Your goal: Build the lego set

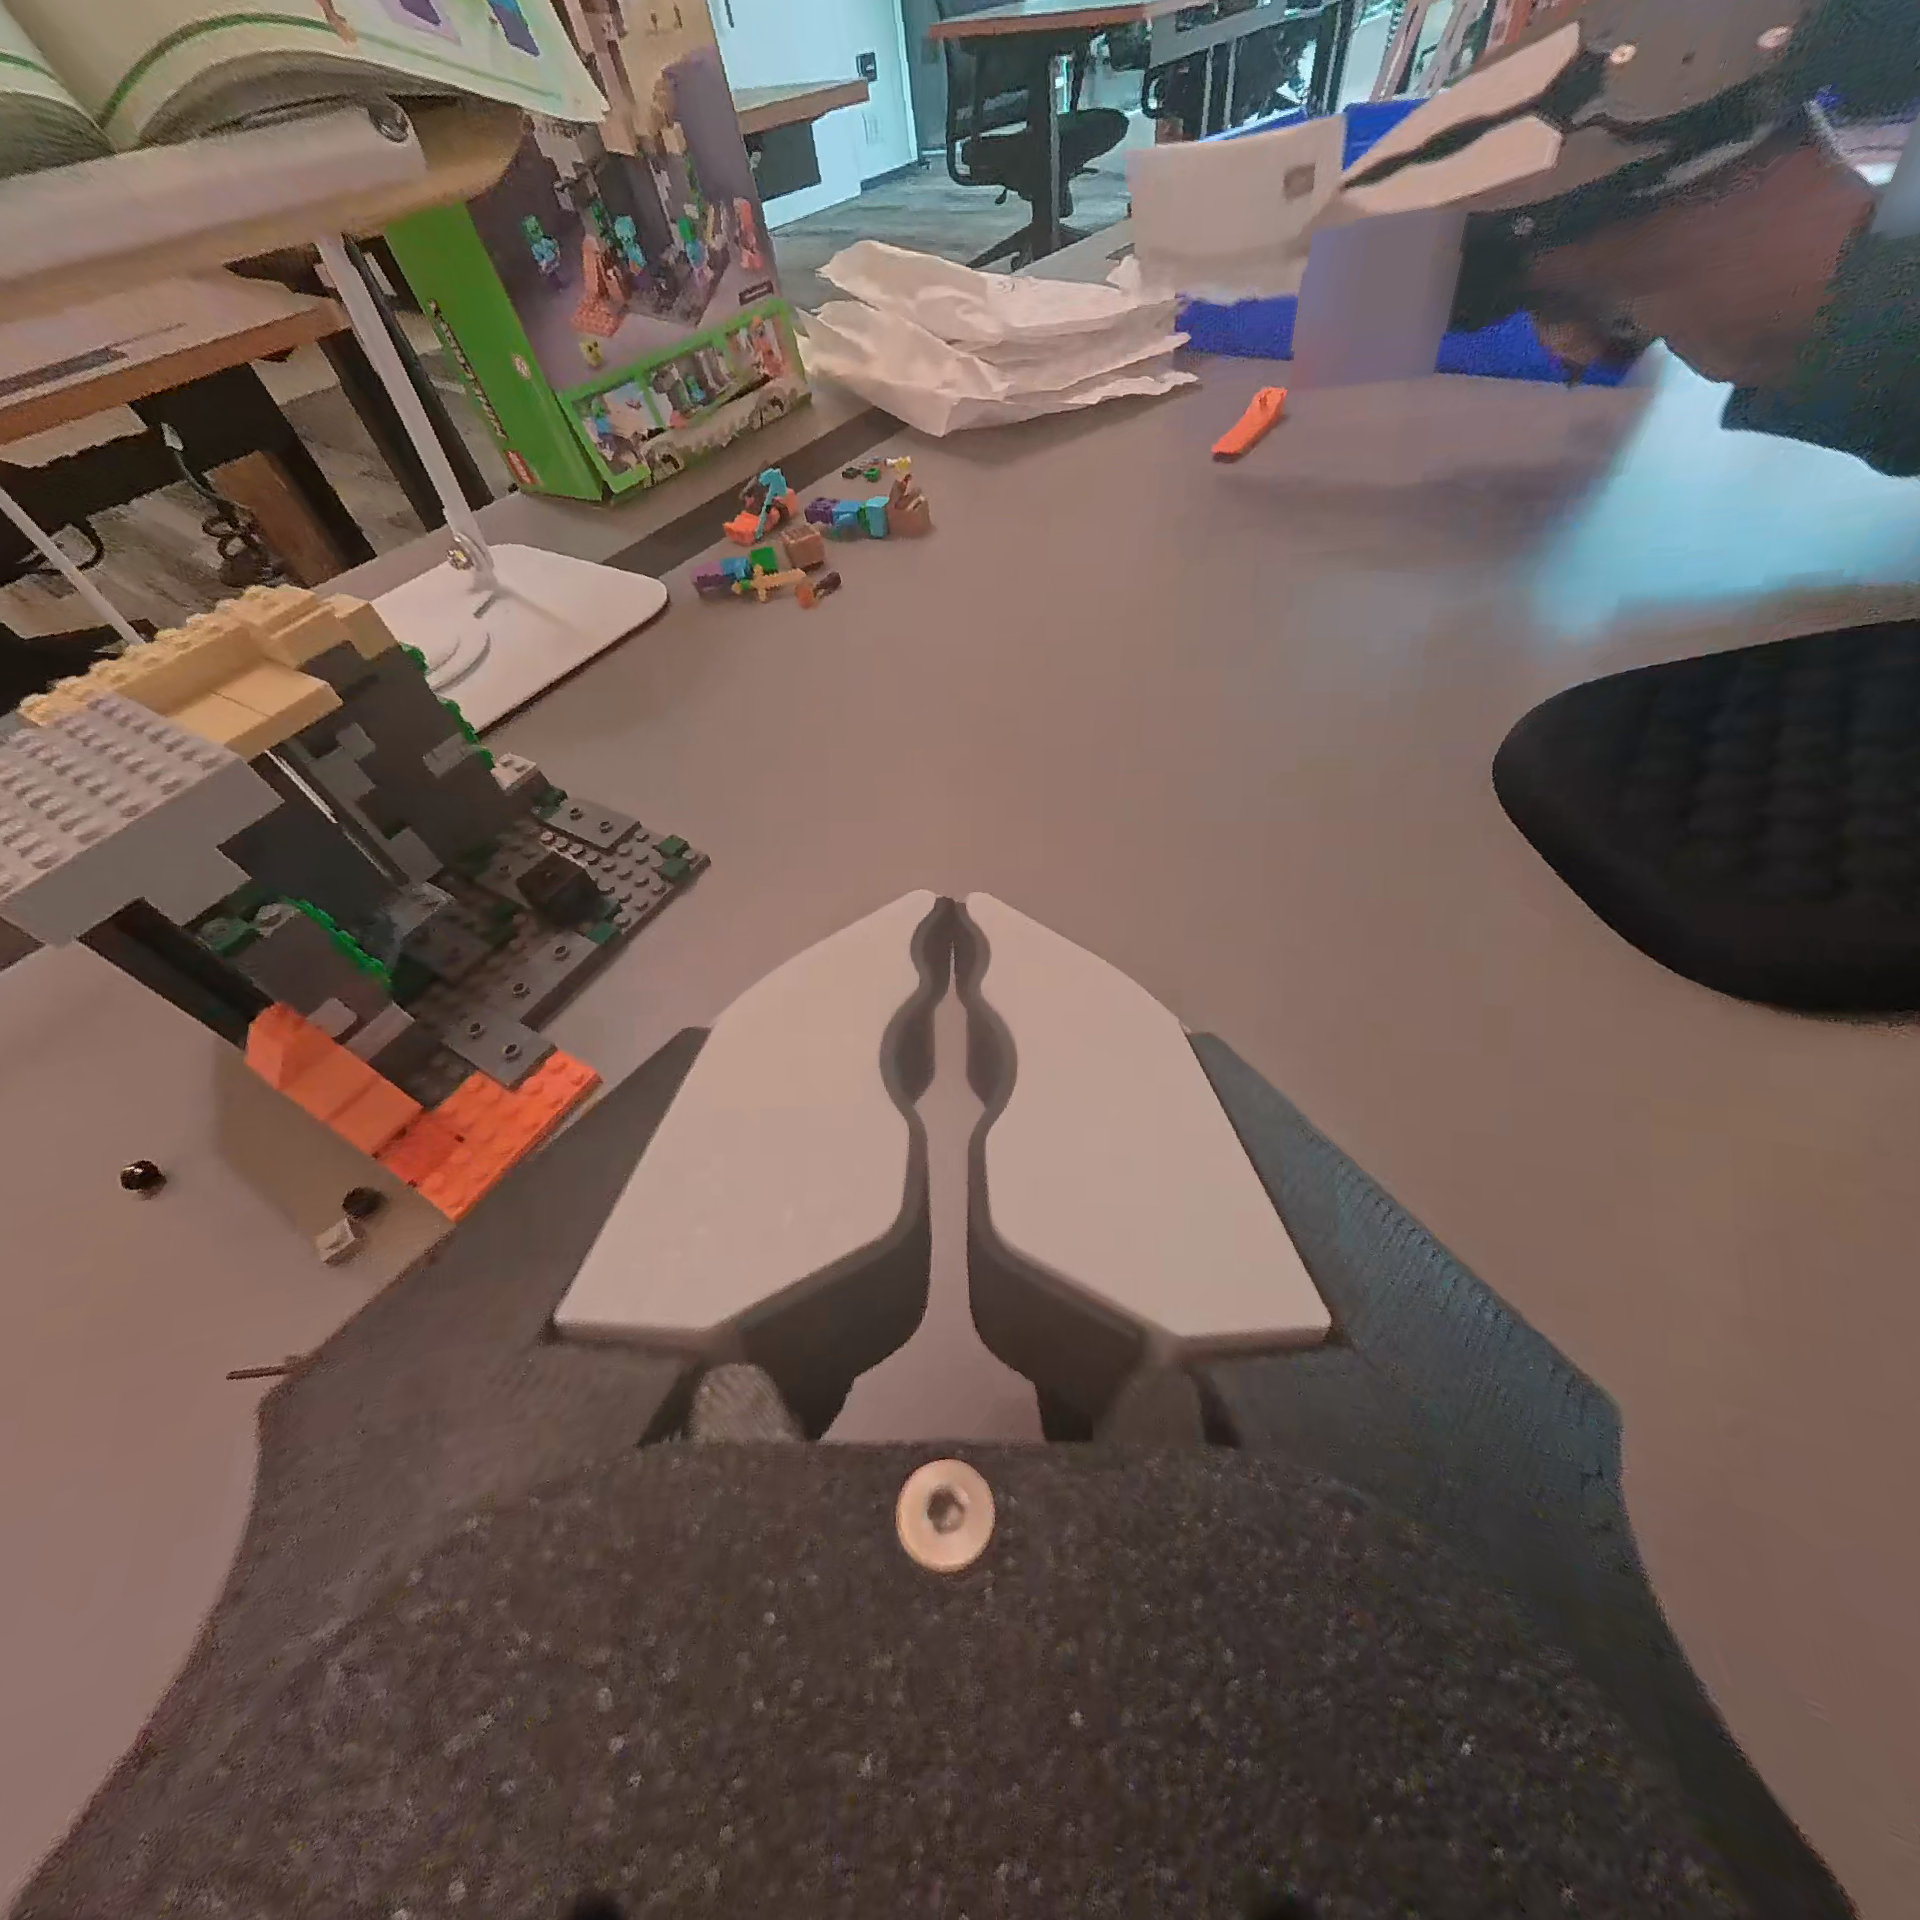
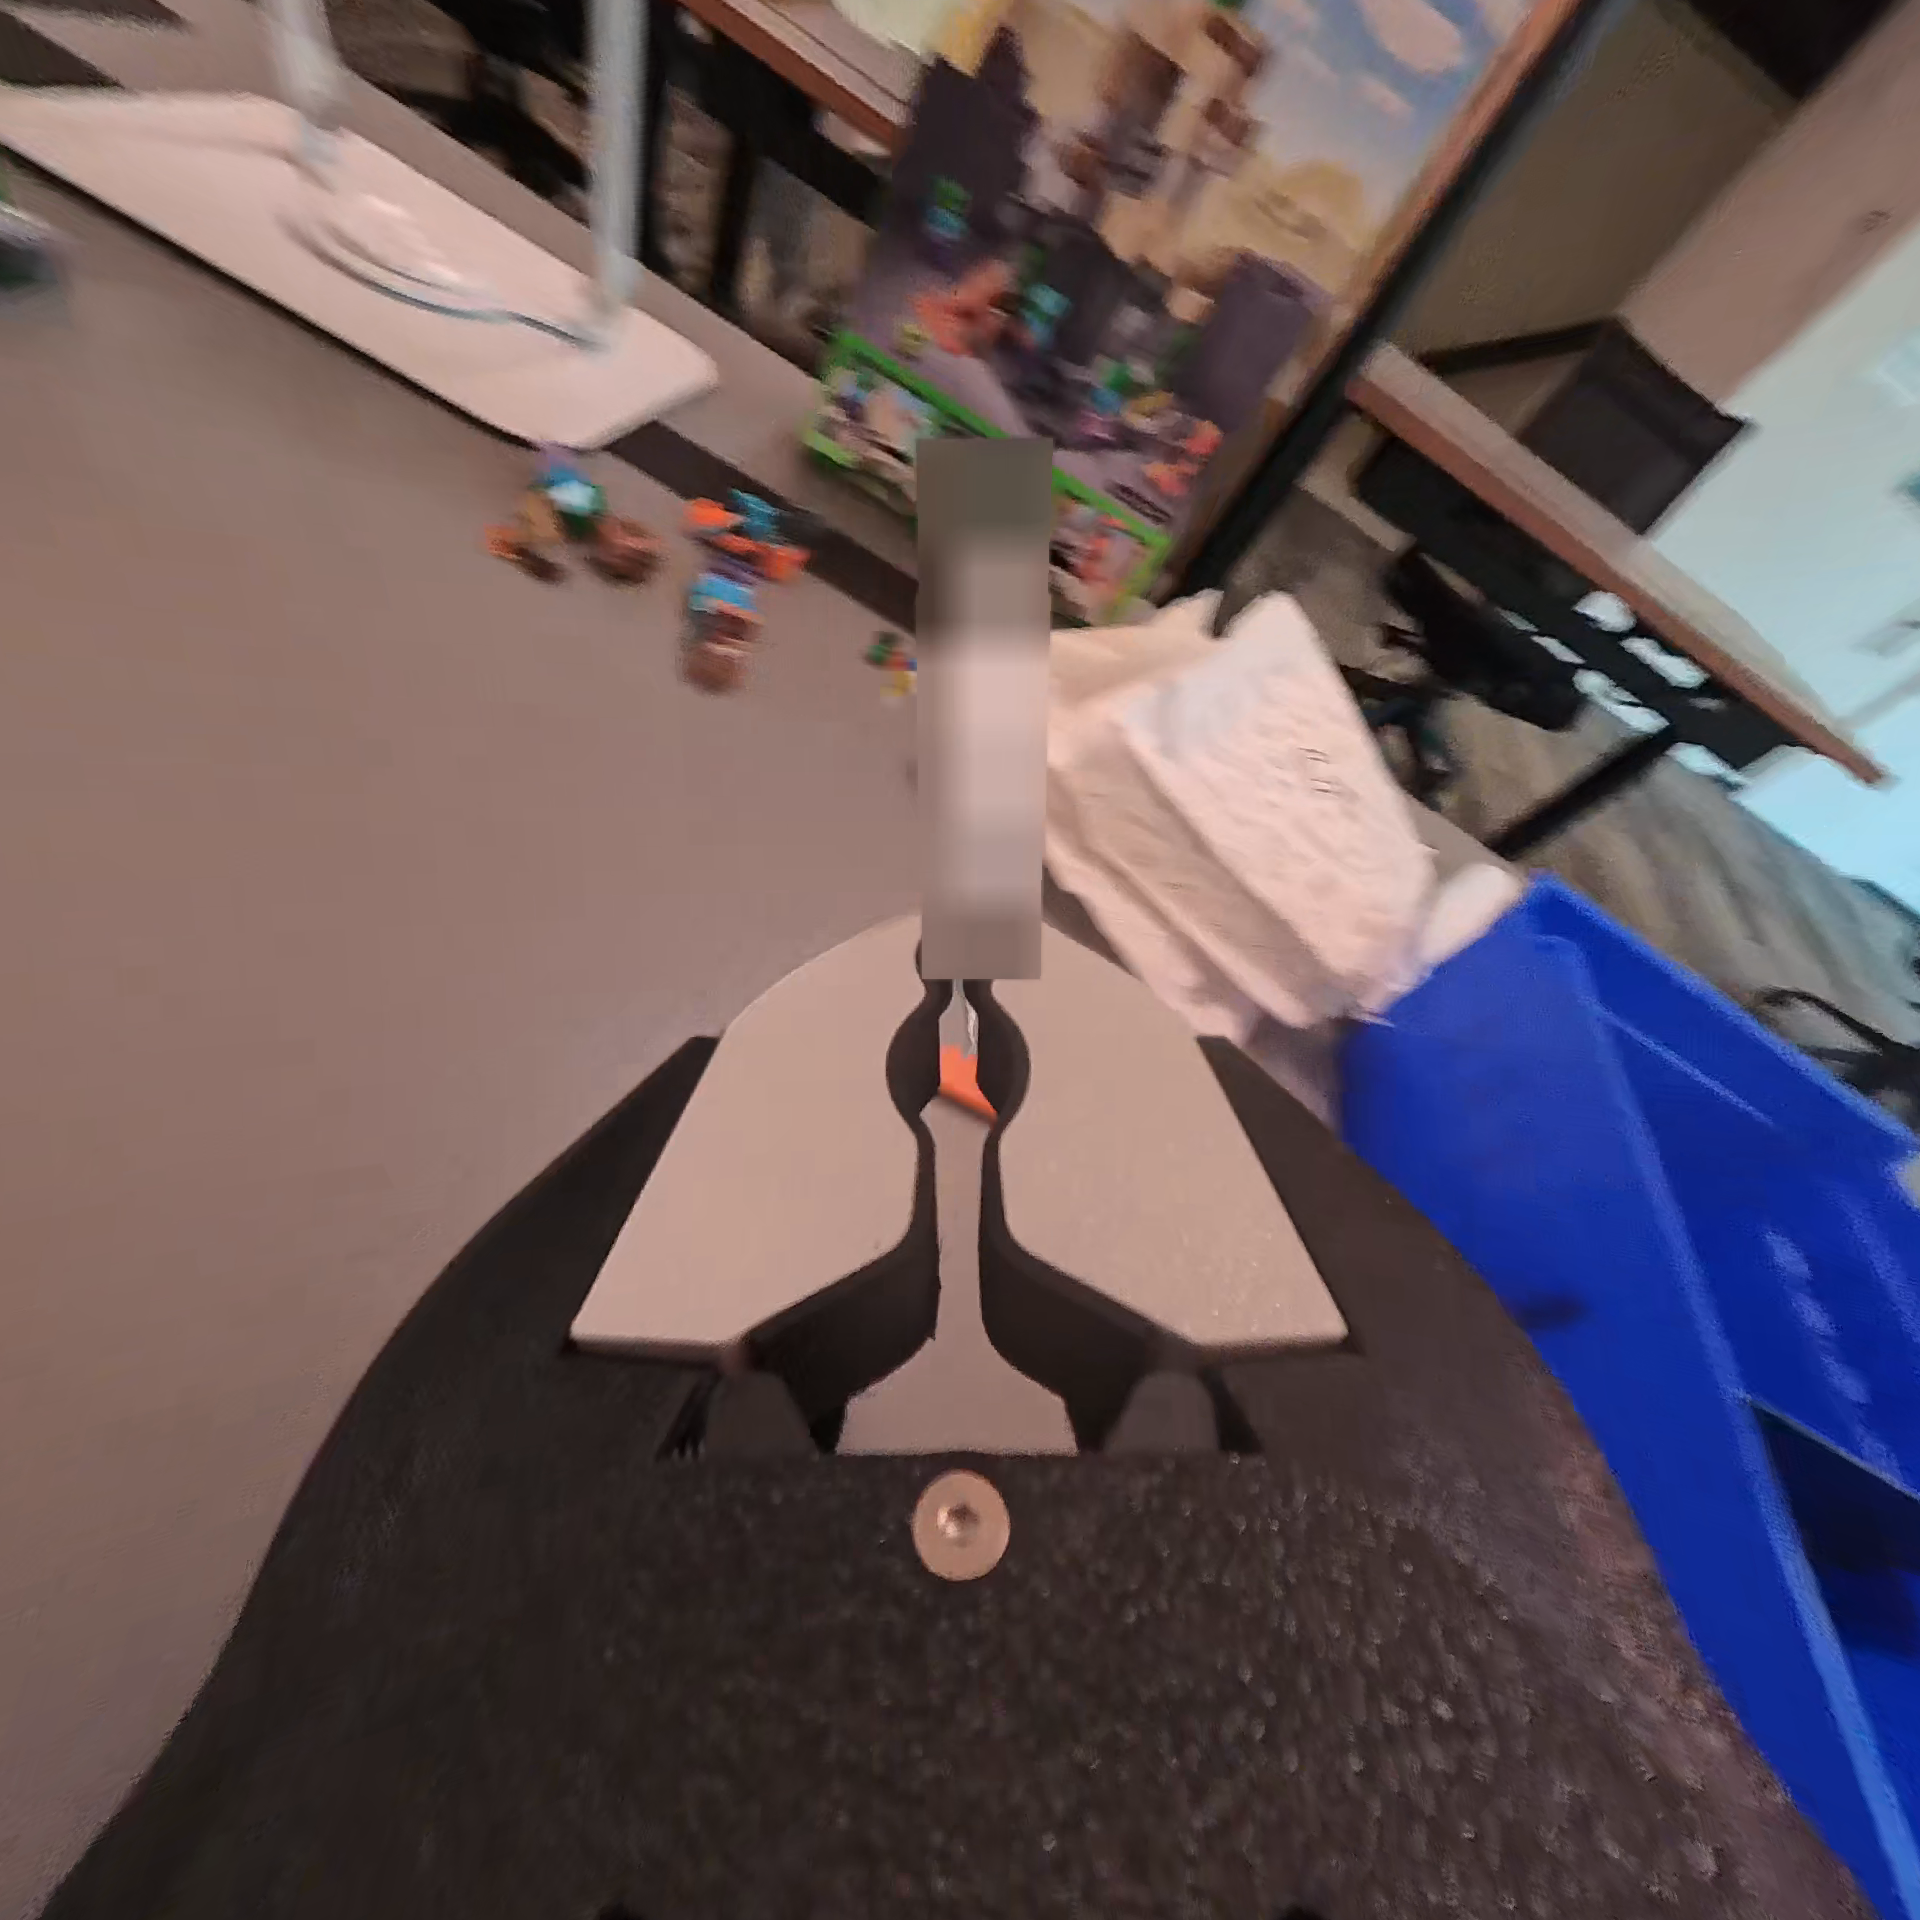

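Left claw: the left gripper (image 1: 951,909) was closed with its pads together and nothing between them, low over the grey table (image 1: 1039,727).
Beside it: a brick model (image 1: 312,831) stood just to its left.
Right claw: the right gripper (image 2: 961,992) was closed narrow on the edge of a thin white bag (image 1: 1226,197), raised above the table's far side.
Around it: a blue bin (image 2: 1662,1195) and crumpled paper (image 2: 1226,779) were near, with an orange piece (image 1: 1247,421) on the table below.
Farther off: loose bricks (image 1: 810,530) lay before a box (image 1: 644,312).

Green toy box (image 1: 613,312), white paper bags (image 1: 987,332), blue bin (image 2: 1662,1195).
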A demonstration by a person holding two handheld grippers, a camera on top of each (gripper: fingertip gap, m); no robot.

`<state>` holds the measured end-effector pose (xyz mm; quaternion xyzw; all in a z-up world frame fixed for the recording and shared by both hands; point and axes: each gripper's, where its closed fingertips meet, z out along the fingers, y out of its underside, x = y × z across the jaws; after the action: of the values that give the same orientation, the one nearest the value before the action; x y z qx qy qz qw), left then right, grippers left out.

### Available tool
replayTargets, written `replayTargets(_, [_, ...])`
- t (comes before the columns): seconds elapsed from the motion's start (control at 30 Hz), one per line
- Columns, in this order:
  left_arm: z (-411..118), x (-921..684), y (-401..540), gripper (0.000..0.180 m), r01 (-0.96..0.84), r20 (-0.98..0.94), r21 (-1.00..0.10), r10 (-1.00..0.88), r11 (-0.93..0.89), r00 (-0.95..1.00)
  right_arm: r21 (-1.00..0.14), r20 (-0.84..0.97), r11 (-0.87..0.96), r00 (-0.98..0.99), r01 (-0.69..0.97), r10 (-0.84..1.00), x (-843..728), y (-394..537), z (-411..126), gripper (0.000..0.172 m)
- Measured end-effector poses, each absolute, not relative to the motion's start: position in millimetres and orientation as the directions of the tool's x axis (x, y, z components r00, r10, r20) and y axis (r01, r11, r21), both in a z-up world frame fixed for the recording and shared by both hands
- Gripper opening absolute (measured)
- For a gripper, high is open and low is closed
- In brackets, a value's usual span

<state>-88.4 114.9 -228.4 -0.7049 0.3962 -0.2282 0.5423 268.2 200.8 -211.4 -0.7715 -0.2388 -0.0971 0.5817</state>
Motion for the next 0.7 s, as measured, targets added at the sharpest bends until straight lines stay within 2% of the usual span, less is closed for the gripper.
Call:
replayTargets(0.13, [-235, -87, 116, 0.0, -0.364, -0.169, -0.929, -0.798, -0.068, 0.579, -0.763, 0.601, -0.257, 0.797, 0.593, 0.056, 336, 248, -208, 0.0])
replayTargets(0.27, [-243, -85, 116, 0.0, -0.401, -0.197, -0.914, -0.8, -0.058, 0.567, -0.646, 0.728, -0.372, 0.684, 0.667, -0.039, 385, 296, -216, 0.0])
replayTargets(0.37, [-247, -84, 118, 0.0, -0.413, -0.196, -0.908, -0.801, -0.069, 0.565, -0.499, 0.839, -0.485, 0.541, 0.718, -0.061, 412, 326, -224, 0.0])
replayTargets(0.47, [-250, -84, 119, 0.0, -0.418, -0.192, -0.905, -0.802, -0.078, 0.566, -0.374, 0.875, -0.582, 0.482, 0.723, 0.037, 419, 343, -250, 0.008])
replayTargets(0.53, [-250, -84, 120, 0.0, -0.414, -0.186, -0.907, -0.801, -0.083, 0.569, -0.363, 0.852, -0.609, 0.516, 0.705, 0.089, 417, 347, -265, 0.018])
replayTargets(0.7, [-254, -82, 121, 0.0, -0.409, -0.162, -0.906, -0.811, -0.103, 0.562, -0.442, 0.784, -0.591, 0.611, 0.675, 0.111, 406, 341, -263, 0.033])
